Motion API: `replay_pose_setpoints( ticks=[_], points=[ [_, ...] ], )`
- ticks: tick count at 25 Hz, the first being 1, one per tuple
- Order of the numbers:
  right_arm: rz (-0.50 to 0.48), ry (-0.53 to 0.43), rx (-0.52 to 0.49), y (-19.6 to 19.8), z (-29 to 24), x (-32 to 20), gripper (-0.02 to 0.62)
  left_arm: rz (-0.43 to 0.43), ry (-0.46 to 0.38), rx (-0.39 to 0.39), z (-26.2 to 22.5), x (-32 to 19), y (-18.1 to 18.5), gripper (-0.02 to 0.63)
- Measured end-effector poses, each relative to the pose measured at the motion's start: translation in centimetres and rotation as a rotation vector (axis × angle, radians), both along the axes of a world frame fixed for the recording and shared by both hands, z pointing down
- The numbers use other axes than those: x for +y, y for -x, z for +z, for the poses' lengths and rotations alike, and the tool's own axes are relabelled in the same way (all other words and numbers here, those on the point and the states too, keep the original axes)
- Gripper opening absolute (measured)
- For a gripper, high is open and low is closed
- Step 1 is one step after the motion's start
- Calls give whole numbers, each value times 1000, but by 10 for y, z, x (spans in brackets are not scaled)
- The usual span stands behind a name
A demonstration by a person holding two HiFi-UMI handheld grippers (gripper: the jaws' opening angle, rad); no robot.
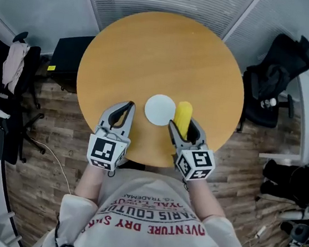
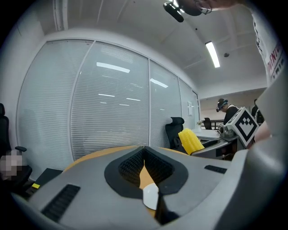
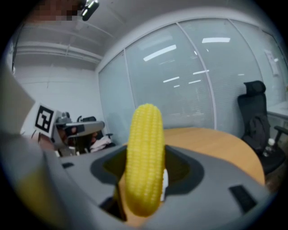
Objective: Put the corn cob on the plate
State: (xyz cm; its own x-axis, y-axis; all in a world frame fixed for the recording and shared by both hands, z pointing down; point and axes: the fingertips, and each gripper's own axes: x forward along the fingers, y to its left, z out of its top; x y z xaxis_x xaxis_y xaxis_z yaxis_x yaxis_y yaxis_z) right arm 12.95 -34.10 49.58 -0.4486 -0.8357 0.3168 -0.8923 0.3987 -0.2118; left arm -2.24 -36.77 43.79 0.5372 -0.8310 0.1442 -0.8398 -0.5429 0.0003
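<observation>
Bright, even light from a white ceiling strip lamp [image 2: 213, 54]. Fisheye bending and dark corners in gripper views. Close yellow ribbed corn cob [image 3: 144, 157] slightly blurred.

Yellow corn cob [image 1: 183, 116], white plate [image 1: 160, 109], orange table [image 1: 163, 54]

In the head view the near end of the corn cob [image 1: 183, 115] was buried between the jaws of my right gripper [image 1: 183, 127], so I could not see how far back it reached. In the right gripper view the cob's lower end was blurred, and the cob covered all but a white sliver of the plate [image 3: 165, 182]. In the left gripper view only a small white edge of the plate showed through the slot between the jaws of my left gripper [image 2: 144, 150], and the cob's lower part was hidden behind my right gripper. Both grippers covered the counter's [image 1: 152, 53] near edge. A person [image 2: 223, 108] far off was too small to make out.
</observation>
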Motion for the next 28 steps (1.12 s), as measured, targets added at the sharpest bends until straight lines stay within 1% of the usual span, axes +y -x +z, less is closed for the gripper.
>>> replay_pose_setpoints(
  ticks=[5, 10, 14, 16, 21, 28],
  points=[
    [-3, 135, 50, 12, 56, -25, 264, 24, 35, -5, 24, -29, 12, 35],
    [-10, 272, 85, 17, 119, -44, 264, 57, 81, -31, 59, -45, 13, 35],
    [-17, 377, 76, 24, 159, -55, 264, 50, 141, -31, 86, -52, 19, 35],
    [-27, 420, 88, 27, 176, -61, 264, 41, 170, -32, 97, -56, 22, 35],
    [-62, 502, 150, 34, 210, -70, 264, 22, 225, -28, 120, -65, 28, 35],
    [-76, 551, 207, 39, 229, -74, 264, 35, 264, -39, 136, -70, 28, 35]
  ],
)
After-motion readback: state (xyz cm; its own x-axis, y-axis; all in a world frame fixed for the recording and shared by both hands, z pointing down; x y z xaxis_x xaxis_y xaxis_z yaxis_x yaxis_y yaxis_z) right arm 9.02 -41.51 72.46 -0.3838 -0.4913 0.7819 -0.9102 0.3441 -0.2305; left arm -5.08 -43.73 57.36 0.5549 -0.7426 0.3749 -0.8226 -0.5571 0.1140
